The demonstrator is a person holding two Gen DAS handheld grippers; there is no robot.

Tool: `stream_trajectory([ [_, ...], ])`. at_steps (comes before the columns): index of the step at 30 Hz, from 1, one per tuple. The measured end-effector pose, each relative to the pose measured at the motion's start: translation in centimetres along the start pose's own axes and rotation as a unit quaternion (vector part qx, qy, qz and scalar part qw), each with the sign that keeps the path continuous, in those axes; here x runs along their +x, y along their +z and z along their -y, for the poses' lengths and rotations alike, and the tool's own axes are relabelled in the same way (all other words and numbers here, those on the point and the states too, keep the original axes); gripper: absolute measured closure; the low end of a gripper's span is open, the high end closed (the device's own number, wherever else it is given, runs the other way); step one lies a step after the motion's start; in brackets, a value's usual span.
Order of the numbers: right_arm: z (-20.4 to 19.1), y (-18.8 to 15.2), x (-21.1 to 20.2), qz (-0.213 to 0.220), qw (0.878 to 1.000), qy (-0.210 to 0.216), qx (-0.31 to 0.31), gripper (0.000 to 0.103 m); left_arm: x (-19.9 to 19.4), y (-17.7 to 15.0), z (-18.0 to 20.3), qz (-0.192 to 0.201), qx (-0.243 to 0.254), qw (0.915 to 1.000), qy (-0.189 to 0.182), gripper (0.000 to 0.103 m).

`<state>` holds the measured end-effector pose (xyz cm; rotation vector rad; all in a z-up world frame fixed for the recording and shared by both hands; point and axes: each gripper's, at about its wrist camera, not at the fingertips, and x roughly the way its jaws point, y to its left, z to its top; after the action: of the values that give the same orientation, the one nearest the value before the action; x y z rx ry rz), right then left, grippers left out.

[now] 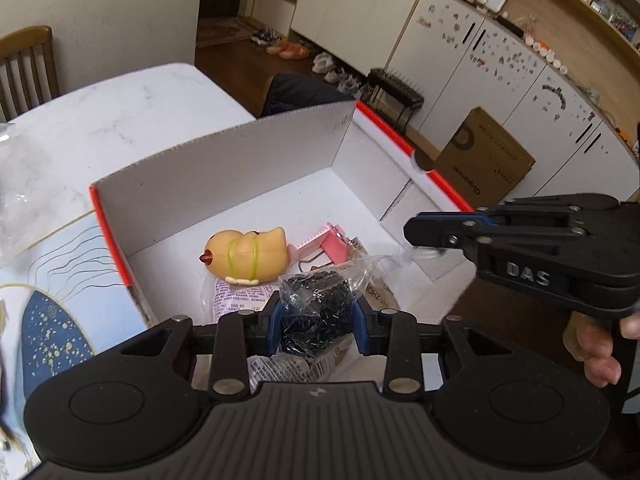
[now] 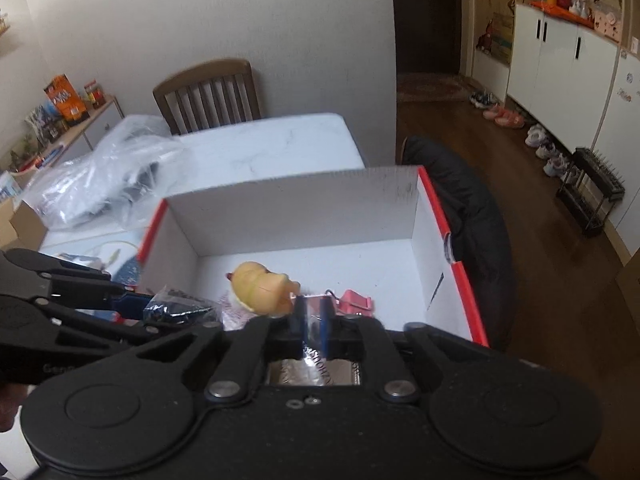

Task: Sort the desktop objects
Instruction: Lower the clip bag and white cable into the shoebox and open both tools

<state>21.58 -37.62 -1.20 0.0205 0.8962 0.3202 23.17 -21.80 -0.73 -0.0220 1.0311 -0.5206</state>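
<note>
Bead bag (image 1: 316,312) beside duck toy (image 1: 244,254)

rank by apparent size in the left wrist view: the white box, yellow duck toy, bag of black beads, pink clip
1. white box
2. yellow duck toy and bag of black beads, too close to call; the bag sits nearer the camera, held by the left gripper
3. pink clip

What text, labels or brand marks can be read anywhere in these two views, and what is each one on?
"DAS": raised letters on the right claw body.
"SHOHZ", partial: foil packet gripped in the right claw.
Pink print on the white packet in the box: too small to read.
Print on the brown carton on the floor: sideways and blurred, unreadable.
Bag of black beads in the left claw: no text.
</note>
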Motion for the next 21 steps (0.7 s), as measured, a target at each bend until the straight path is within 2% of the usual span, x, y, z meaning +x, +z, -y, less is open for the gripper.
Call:
stream_trajectory([
  [7,1.4,-0.1,3.7,-0.039,0.999,-0.023,0.001,0.101,3.5,0.4,-0.2,-0.046,0.008,0.9989,0.011,0.07],
  [15,2.0,-0.8,4.8,-0.061,0.998,-0.008,-0.001,0.1,5.9,0.3,-0.2,-0.075,0.019,0.9969,0.017,0.07],
  [21,2.3,-1.0,5.0,-0.068,0.998,0.006,0.004,0.1,6.1,0.3,-0.3,-0.078,0.017,0.9968,0.01,0.067],
])
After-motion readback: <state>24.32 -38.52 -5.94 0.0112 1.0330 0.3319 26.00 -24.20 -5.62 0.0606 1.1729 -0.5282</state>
